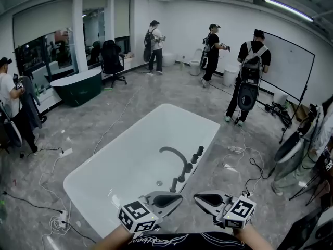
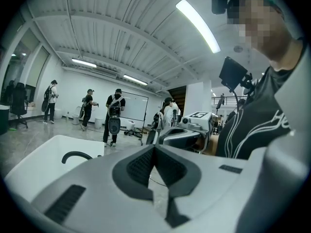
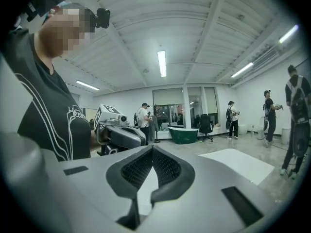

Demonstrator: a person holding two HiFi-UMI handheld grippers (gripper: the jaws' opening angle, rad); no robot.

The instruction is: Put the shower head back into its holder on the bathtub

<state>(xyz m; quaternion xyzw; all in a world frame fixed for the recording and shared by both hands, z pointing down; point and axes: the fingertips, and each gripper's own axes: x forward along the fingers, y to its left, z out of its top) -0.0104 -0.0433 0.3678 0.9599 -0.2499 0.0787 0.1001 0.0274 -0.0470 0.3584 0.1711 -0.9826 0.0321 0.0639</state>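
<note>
The white bathtub (image 1: 156,111) lies in front of me, with a dark arched faucet (image 1: 174,153) and a row of dark fittings (image 1: 193,159) on its right rim. I cannot tell the shower head apart from those fittings. My left gripper (image 1: 180,196) and right gripper (image 1: 195,197) are held level over the tub's near end, tips facing each other with a small gap between. Both are shut with nothing in them. The left gripper view shows its closed tips (image 2: 154,147) and the right gripper (image 2: 187,132) beyond. The right gripper view shows its closed tips (image 3: 152,148) facing the left gripper (image 3: 116,130).
A dark green bathtub (image 1: 78,85) and an office chair (image 1: 112,59) stand at the far left. Several people stand around the room, one near a whiteboard (image 1: 291,66). Cables (image 1: 54,220) trail on the floor on both sides of the tub.
</note>
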